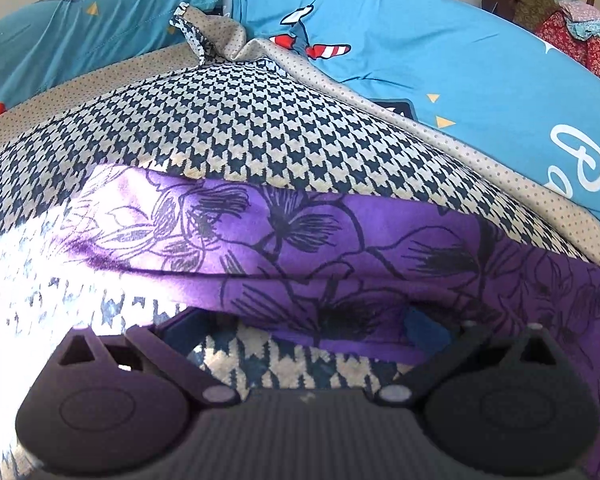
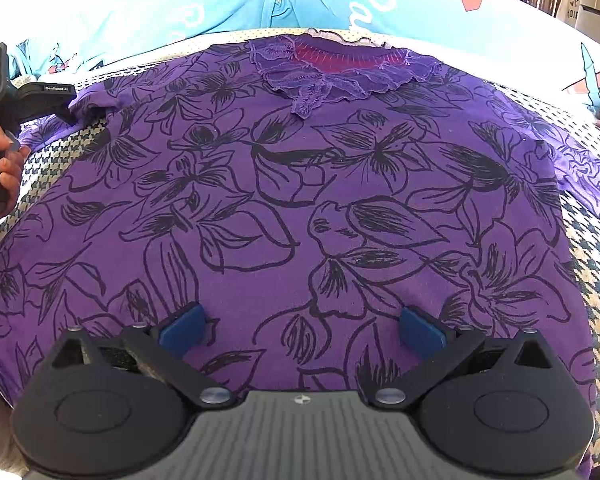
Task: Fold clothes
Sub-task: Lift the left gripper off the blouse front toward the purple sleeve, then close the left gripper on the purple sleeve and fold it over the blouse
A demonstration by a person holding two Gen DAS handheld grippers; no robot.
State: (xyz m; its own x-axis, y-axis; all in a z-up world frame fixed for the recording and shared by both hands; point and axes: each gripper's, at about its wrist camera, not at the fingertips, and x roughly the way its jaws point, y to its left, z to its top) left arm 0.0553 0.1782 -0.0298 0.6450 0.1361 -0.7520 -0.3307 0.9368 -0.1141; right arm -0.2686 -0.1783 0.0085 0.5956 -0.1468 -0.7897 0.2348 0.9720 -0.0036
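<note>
My right gripper hangs with jaws spread wide and empty over the hem of the purple, black-flowered top, which lies flat on a houndstooth blanket. My left gripper is under the top's sleeve — its grip I cannot tell.

Harsh sunlit glare at left; fisheye-warped edges.
</note>
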